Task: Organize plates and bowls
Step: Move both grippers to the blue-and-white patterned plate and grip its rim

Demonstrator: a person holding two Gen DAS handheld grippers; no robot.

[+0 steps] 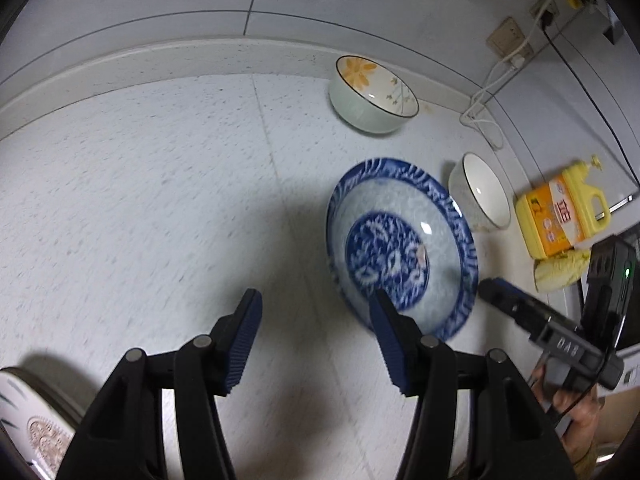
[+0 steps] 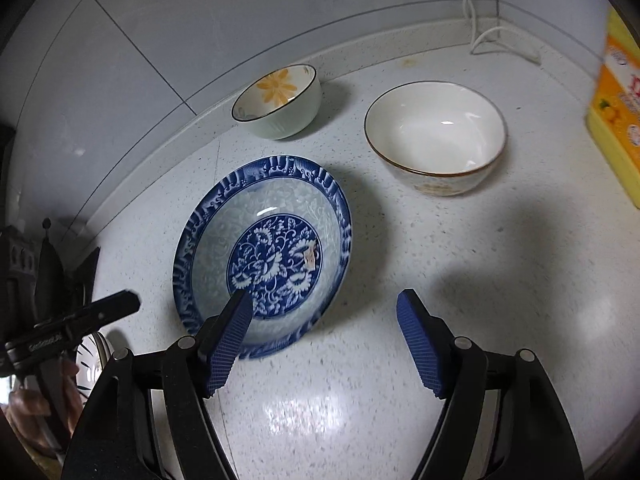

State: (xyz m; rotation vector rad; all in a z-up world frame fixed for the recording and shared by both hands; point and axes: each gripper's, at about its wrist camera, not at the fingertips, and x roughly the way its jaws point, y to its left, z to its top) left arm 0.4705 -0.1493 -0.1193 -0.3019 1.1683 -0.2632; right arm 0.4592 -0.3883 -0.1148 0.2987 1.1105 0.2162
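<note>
left gripper point(image 1: 316, 312) jaws spread, empty, above counter point(image 1: 140, 200) | right gripper point(image 2: 324, 316) jaws spread, empty | blue plate point(image 2: 262, 256) flat on counter, landmark | white bowl point(image 2: 436, 136) right-behind plate | flower bowl point(image 2: 278, 100) behind plate by wall | yellow detergent bottle point(image 1: 560, 216) beyond white bowl
</note>
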